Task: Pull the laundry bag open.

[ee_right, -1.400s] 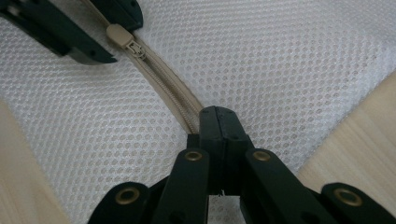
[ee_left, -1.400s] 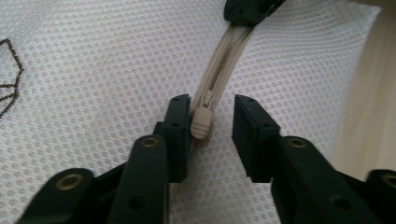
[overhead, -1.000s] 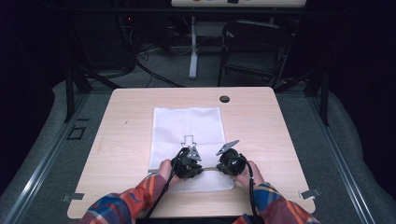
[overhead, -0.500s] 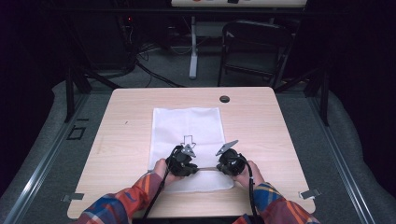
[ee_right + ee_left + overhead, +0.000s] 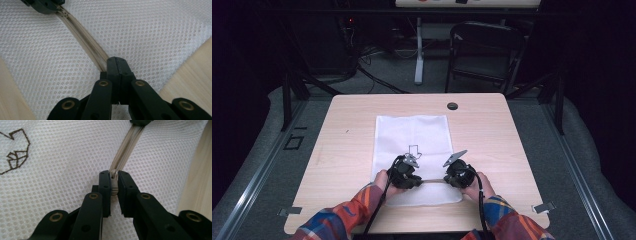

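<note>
Near the tabletop's (image 5: 337, 150) front edge, the zipper pull (image 5: 114, 185) is clamped by the left tool (image 5: 114, 175). The zipper tape's (image 5: 86, 46) end is pinched in the fully closed right tool (image 5: 116, 61). If either grip slips, the mesh bag (image 5: 412, 137) may bunch and the slider jam.

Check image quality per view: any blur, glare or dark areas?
High view: table evenly lit, surroundings nearly black, soft detail. Left gripper view: mesh bag and zipper pull sharp, left gripper crisp, no glare. Right gripper view: zipper sharp, wood corners blurred.
</note>
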Motion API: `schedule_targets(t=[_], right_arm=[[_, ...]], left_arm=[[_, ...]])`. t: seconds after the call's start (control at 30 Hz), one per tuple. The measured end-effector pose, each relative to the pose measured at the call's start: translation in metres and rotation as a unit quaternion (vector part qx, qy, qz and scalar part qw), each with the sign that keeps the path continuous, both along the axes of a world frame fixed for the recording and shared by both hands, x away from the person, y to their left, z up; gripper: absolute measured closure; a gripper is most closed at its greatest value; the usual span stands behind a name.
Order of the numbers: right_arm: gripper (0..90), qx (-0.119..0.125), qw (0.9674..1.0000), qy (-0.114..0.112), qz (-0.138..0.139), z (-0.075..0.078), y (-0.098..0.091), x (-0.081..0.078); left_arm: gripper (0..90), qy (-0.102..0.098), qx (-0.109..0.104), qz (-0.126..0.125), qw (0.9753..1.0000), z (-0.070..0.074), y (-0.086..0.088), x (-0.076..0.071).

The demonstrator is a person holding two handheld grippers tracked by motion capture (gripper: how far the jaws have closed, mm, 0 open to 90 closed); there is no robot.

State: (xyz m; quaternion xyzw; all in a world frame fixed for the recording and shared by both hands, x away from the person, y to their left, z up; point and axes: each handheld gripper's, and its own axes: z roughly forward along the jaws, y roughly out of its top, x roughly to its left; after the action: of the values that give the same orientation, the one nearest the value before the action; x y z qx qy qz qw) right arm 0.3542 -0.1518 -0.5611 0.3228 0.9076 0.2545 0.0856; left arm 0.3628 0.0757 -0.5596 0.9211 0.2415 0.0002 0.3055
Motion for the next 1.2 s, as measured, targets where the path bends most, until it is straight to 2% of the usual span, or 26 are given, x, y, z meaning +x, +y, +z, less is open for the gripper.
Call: schedule_targets(t=[0.37,1.2], right_arm=[[90.0,0.001,1.0,0.003,-0.003,0.0,0.0,0.0],[90.0,0.0,1.0,0.005,0.0,0.001,-0.001,0.0]], left_arm=[[81.3,0.013,0.002,0.01,0.9999,0.002,0.012,0.001],[81.4,0.023,0.01,0.028,0.9993,0.005,0.039,0.001]])
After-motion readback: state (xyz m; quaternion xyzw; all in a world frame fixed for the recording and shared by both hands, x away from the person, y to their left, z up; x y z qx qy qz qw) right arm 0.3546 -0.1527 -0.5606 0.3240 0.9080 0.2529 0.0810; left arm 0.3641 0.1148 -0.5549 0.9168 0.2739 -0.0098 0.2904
